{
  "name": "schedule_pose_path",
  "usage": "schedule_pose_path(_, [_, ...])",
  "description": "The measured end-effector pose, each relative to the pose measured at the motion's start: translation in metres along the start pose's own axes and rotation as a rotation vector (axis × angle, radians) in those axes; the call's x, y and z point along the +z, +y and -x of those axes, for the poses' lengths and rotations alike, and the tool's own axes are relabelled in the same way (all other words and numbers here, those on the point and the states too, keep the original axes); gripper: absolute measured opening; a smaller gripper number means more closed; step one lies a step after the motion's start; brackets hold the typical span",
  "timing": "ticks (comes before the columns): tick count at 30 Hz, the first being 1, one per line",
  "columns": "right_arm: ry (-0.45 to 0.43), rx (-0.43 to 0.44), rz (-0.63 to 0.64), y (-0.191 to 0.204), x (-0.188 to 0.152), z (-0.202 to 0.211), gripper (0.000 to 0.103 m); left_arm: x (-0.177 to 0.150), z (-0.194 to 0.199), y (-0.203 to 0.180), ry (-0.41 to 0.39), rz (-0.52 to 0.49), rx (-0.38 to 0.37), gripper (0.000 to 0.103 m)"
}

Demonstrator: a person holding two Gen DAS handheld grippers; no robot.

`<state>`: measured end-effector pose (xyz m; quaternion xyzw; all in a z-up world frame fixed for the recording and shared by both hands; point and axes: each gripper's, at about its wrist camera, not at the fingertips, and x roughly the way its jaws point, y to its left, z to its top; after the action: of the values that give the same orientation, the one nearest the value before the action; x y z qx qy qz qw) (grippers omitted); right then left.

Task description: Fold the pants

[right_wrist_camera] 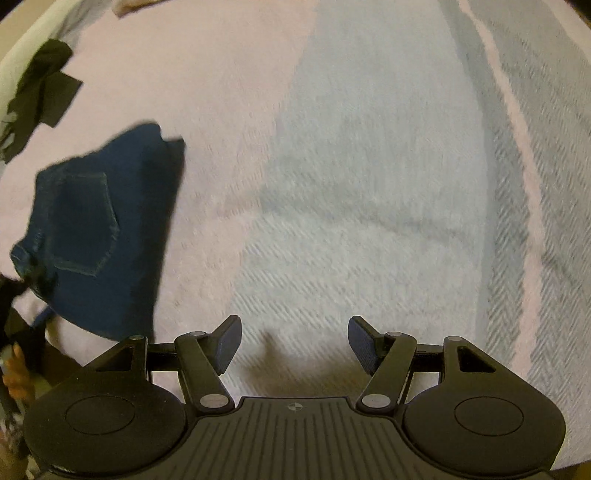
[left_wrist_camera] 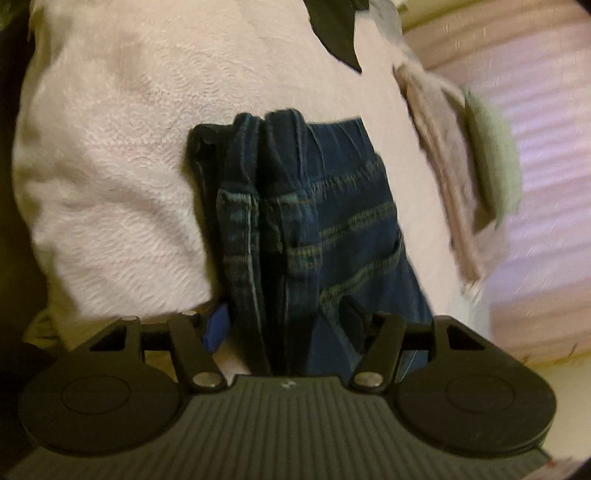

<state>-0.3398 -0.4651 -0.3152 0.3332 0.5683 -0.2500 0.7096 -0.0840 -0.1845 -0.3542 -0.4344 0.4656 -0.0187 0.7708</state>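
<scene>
The folded dark blue denim pants (left_wrist_camera: 332,221) stand bunched between the fingers of my left gripper (left_wrist_camera: 284,321), which is shut on the thick bundle, waistband and belt loops toward the camera. In the right wrist view the same pants (right_wrist_camera: 96,229) hang at the left with a back pocket showing, just above the bed cover. My right gripper (right_wrist_camera: 295,343) is open over the pale cover with nothing between its fingers, well to the right of the pants.
A fuzzy pink and grey-blue striped blanket (right_wrist_camera: 369,184) covers the bed. A black garment (right_wrist_camera: 40,85) lies at the far left, also visible as a black garment (left_wrist_camera: 336,29) at the top. A beige and green cloth (left_wrist_camera: 480,147) lies by the bed's right edge.
</scene>
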Motion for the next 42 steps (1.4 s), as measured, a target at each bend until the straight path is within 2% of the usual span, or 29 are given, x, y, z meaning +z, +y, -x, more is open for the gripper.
schedule_pose_path(1, [0.006, 0.003, -0.002, 0.001, -0.002, -0.005, 0.061, 0.002, -0.005, 0.004, -0.004, 0.026, -0.015, 0.055])
schedule_pose_path(3, [0.014, 0.010, 0.000, 0.006, -0.004, -0.013, 0.061, 0.008, -0.015, 0.014, -0.014, 0.059, -0.010, 0.032])
schedule_pose_path(4, [0.012, 0.013, 0.005, 0.010, -0.004, -0.017, 0.061, 0.012, -0.018, 0.017, -0.002, 0.064, -0.021, 0.030])
schedule_pose_path(6, [0.002, 0.010, 0.014, 0.016, -0.001, -0.021, 0.061, 0.019, -0.017, 0.009, 0.014, -0.013, -0.019, 0.019])
schedule_pose_path(8, [-0.018, 0.008, 0.022, 0.021, 0.007, -0.024, 0.061, 0.031, -0.014, -0.005, 0.037, -0.141, -0.018, 0.017])
schedule_pose_path(11, [-0.039, 0.000, 0.031, 0.027, 0.022, -0.026, 0.061, 0.054, -0.007, -0.021, 0.048, -0.245, -0.050, 0.016])
schedule_pose_path(13, [-0.051, -0.005, 0.042, 0.030, 0.033, -0.027, 0.061, 0.071, -0.002, -0.033, 0.028, -0.320, -0.060, 0.016])
schedule_pose_path(15, [-0.059, 0.013, 0.055, 0.036, 0.043, -0.030, 0.061, 0.089, 0.003, -0.039, -0.009, -0.370, -0.057, 0.016])
schedule_pose_path(17, [-0.063, 0.030, 0.075, 0.046, 0.051, -0.033, 0.061, 0.107, -0.001, -0.038, -0.040, -0.418, -0.016, 0.016])
schedule_pose_path(19, [-0.064, 0.055, 0.112, 0.058, 0.058, -0.036, 0.061, 0.118, -0.014, -0.032, 0.002, -0.457, 0.028, 0.017])
schedule_pose_path(21, [-0.057, 0.058, 0.162, 0.073, 0.059, -0.040, 0.061, 0.122, -0.027, -0.026, 0.039, -0.431, 0.049, 0.019])
schedule_pose_path(23, [-0.067, 0.050, 0.231, 0.086, 0.056, -0.042, 0.061, 0.115, -0.019, -0.027, 0.020, -0.436, 0.064, 0.024])
schedule_pose_path(26, [-0.128, 0.050, 0.349, 0.104, 0.050, -0.037, 0.061, 0.098, 0.010, -0.035, -0.041, -0.410, 0.122, 0.023])
schedule_pose_path(29, [-0.204, 0.110, 0.471, 0.119, 0.043, -0.026, 0.060, 0.065, 0.048, -0.054, -0.087, -0.407, 0.171, 0.023])
schedule_pose_path(30, [-0.230, 0.145, 0.524, 0.126, 0.041, -0.023, 0.053, 0.049, 0.059, -0.063, -0.096, -0.438, 0.182, 0.023])
schedule_pose_path(31, [-0.249, 0.190, 0.581, 0.132, 0.040, -0.022, 0.033, 0.033, 0.067, -0.071, -0.104, -0.479, 0.187, 0.023])
schedule_pose_path(33, [-0.279, 0.267, 0.684, 0.144, 0.038, -0.022, 0.012, -0.001, 0.074, -0.089, -0.119, -0.541, 0.182, 0.023])
schedule_pose_path(34, [-0.300, 0.291, 0.754, 0.151, 0.036, -0.023, 0.010, -0.019, 0.077, -0.093, -0.132, -0.554, 0.176, 0.023])
schedule_pose_path(36, [-0.337, 0.310, 0.862, 0.161, 0.030, -0.028, 0.008, -0.051, 0.071, -0.102, -0.162, -0.563, 0.202, 0.022])
schedule_pose_path(37, [-0.344, 0.314, 0.907, 0.165, 0.028, -0.032, 0.008, -0.065, 0.062, -0.104, -0.170, -0.562, 0.238, 0.022])
schedule_pose_path(40, [-0.331, 0.315, 0.962, 0.173, 0.026, -0.057, 0.008, -0.085, 0.034, -0.107, -0.154, -0.524, 0.380, 0.020])
schedule_pose_path(42, [-0.292, 0.269, 0.981, 0.177, 0.027, -0.088, 0.008, -0.089, 0.014, -0.104, -0.152, -0.500, 0.450, 0.020])
